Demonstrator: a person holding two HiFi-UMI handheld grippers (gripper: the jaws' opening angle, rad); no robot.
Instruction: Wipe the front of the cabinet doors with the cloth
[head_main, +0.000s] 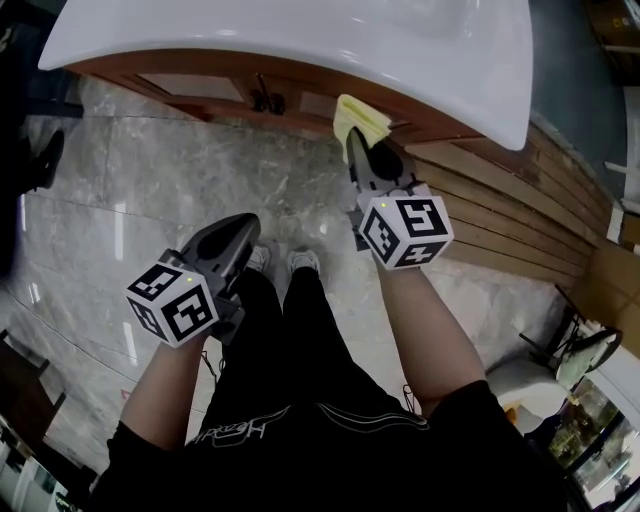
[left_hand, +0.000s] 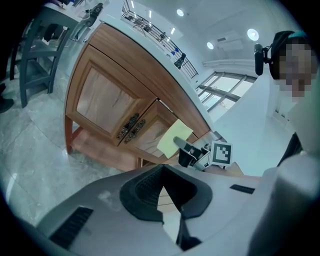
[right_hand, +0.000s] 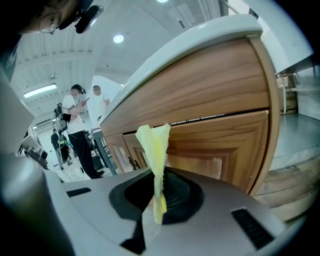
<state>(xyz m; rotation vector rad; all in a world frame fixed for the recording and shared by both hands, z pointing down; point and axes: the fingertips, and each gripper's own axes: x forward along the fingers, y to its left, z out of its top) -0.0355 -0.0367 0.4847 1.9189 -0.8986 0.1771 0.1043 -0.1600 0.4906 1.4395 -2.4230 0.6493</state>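
A yellow cloth (head_main: 358, 118) is pinched in my right gripper (head_main: 360, 150), which is shut on it. The cloth sits at the wooden cabinet doors (head_main: 300, 100) under the white countertop (head_main: 300, 40). In the right gripper view the cloth (right_hand: 154, 150) stands up as a folded strip from the jaws (right_hand: 158, 202), close to a door panel (right_hand: 225, 145). My left gripper (head_main: 238, 238) hangs lower, over the floor, shut and empty. Its own view shows two doors (left_hand: 107, 100) with dark handles (left_hand: 129, 129), the cloth (left_hand: 172, 137) flat against the right door, and the right gripper (left_hand: 192, 152).
Grey marble floor (head_main: 150, 200) lies in front of the cabinet. A slatted wooden panel (head_main: 520, 210) runs to the right, with a chair (head_main: 575, 355) beyond it. A dark chair (left_hand: 37, 60) stands left of the cabinet. People (right_hand: 77, 130) stand in the background.
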